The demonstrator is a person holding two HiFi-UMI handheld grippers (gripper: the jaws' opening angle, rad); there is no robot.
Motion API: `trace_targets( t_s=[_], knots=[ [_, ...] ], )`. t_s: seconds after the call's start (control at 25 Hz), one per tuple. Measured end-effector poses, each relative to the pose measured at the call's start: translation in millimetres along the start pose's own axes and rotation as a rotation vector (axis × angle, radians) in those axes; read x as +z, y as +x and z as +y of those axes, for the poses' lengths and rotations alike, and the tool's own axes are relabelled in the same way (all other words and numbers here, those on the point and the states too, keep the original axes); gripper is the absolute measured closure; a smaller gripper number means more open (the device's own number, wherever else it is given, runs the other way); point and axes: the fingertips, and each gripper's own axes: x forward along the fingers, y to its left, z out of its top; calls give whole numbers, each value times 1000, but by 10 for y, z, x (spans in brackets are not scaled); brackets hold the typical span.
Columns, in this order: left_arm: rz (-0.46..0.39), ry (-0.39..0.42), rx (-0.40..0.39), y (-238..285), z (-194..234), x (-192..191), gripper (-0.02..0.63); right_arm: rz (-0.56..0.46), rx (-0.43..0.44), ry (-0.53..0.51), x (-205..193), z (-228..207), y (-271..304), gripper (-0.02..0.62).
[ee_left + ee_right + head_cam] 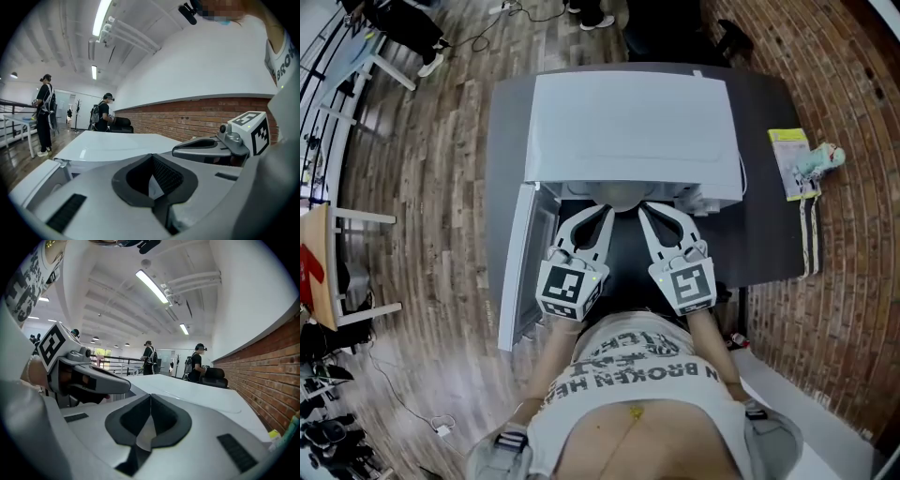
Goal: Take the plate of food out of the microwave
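A white microwave (630, 124) stands on a dark table (767, 246), its door (516, 267) swung open to the left. At its mouth a pale round plate (620, 194) shows only as an edge; the food on it is hidden. My left gripper (607, 212) and right gripper (646, 209) reach in side by side, their tips at the plate's near rim. Both are shut, and a pale sliver of the plate (155, 185) (146, 430) sits between the pads in each gripper view. The left gripper (152, 158) and right gripper (151, 398) each see the other alongside.
A yellow booklet (791, 161) and a small pale toy (825, 157) lie at the table's right edge. A white desk (356, 262) stands to the left on the wood floor. Brick flooring runs along the right. Several people (45, 112) stand far off in the room.
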Motion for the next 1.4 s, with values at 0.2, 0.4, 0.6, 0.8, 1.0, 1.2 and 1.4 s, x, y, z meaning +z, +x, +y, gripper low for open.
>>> trace_targets(
  t_s=[0.2, 0.4, 0.6, 0.8, 1.0, 1.2, 1.4],
  knots=[
    [-5, 31, 48, -17, -7, 24, 598, 7, 27, 13, -57, -47, -22, 588],
    [-4, 50, 78, -26, -16, 28, 600, 9, 49, 4, -76, -53, -33, 588],
    [-8, 60, 84, -38, 8, 55, 598, 1, 48, 10, -45, -57, -17, 588],
    [5, 63, 80, -32, 31, 17, 598, -6, 45, 19, -54, -59, -6, 588],
    [21, 66, 71, -13, 67, -21, 598, 25, 30, 36, -103, -91, 23, 588],
    [46, 64, 65, 28, 139, -100, 598, 57, 20, 36, -192, -110, 95, 588],
    [76, 67, 67, 93, 237, -208, 598, 86, 9, 48, -308, -144, 189, 588]
  ],
)
